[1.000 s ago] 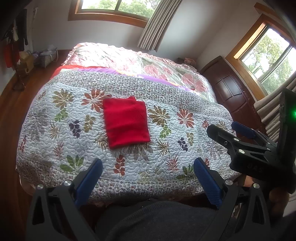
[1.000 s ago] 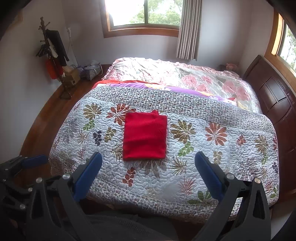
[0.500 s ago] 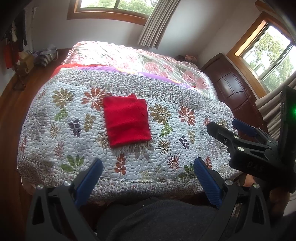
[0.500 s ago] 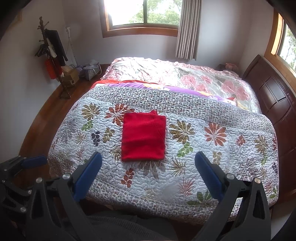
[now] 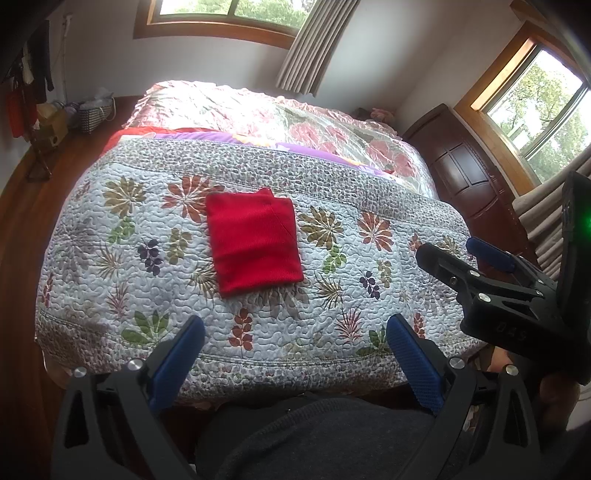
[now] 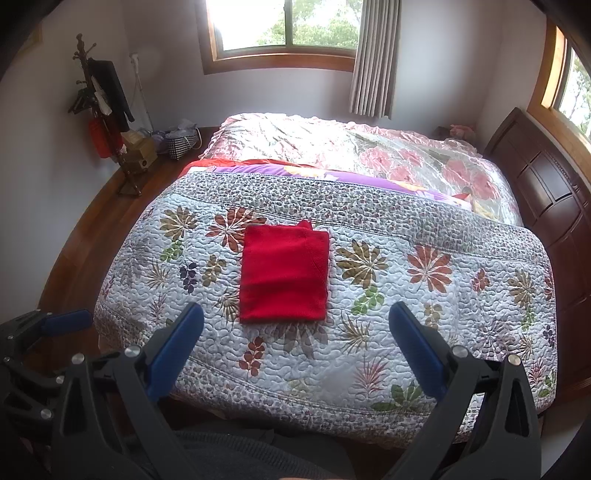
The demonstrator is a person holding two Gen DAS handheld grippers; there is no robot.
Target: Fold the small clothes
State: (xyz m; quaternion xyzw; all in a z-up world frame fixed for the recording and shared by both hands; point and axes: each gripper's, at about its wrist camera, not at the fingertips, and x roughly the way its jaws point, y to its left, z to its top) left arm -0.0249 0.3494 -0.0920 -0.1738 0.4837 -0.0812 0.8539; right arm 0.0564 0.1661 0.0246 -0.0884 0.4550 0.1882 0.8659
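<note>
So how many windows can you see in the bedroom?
2. One window is in the far wall beyond the bed, beside a striped curtain. The other window is in the right-hand wall, above the dark wooden headboard. Other walls are out of view.

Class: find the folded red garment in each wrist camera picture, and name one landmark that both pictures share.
Left wrist view: the folded red knitted garment lies left of centre on the floral quilted bedspread.
Right wrist view: the garment lies near the centre of the bedspread.
Shared landmark: the grey pleated curtain beside the far window.
</note>
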